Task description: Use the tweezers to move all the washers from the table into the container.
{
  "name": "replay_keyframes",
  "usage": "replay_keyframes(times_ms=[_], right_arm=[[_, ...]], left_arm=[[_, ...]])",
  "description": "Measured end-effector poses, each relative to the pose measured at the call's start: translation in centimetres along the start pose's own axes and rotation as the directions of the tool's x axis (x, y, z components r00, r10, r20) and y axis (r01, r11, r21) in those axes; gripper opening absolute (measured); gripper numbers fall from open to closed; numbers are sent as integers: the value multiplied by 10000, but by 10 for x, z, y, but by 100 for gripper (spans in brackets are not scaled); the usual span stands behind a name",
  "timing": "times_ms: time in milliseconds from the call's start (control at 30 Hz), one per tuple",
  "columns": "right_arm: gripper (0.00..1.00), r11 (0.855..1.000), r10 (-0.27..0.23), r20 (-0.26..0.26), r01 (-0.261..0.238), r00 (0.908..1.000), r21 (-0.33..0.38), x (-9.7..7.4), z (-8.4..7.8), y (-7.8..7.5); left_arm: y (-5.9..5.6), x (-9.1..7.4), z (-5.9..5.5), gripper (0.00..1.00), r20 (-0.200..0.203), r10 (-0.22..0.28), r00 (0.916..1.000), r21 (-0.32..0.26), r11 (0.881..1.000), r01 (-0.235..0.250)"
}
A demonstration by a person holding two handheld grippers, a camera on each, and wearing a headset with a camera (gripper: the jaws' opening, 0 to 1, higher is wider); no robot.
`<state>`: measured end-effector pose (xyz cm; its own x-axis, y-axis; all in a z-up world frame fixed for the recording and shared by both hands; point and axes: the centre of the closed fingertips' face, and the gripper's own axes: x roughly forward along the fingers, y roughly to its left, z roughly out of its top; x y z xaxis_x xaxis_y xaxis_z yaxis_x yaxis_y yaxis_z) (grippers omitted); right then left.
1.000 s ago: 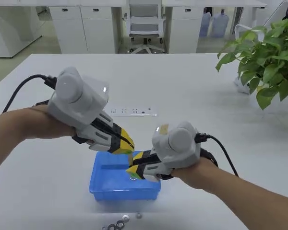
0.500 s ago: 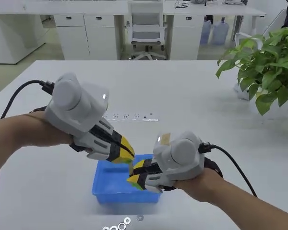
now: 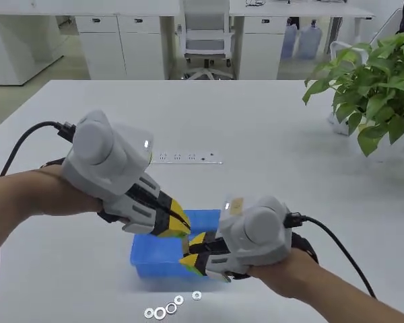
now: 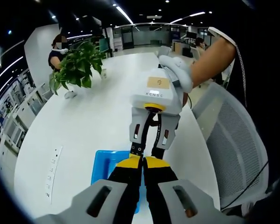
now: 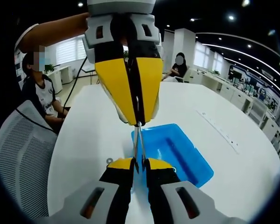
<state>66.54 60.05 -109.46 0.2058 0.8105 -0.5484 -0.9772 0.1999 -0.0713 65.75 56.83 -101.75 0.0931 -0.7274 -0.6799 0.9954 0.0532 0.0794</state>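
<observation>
Between the two grippers' yellow tips, thin metal tweezers [image 5: 138,137] hang above the blue container [image 5: 177,154], their points toward the right gripper [image 3: 190,259]. The left gripper [image 3: 178,225] slants down from the left, its jaws clamped on the tweezers' upper end. The right gripper faces it, jaws drawn close on either side of the points, though I cannot tell if they press them. Small silver washers [image 3: 171,308] lie in a loose row on the table [image 3: 269,148], just beside the container
</observation>
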Motion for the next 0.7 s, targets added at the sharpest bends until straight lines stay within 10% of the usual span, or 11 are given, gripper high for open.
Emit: replay_keyframes(times_ms=[700], right_arm=[[12,9996,-52,-199,58,9998,290,5,-31,16]], left_arm=[[-18,24,-19,5,-148,-610,9980,-257,9978,606]])
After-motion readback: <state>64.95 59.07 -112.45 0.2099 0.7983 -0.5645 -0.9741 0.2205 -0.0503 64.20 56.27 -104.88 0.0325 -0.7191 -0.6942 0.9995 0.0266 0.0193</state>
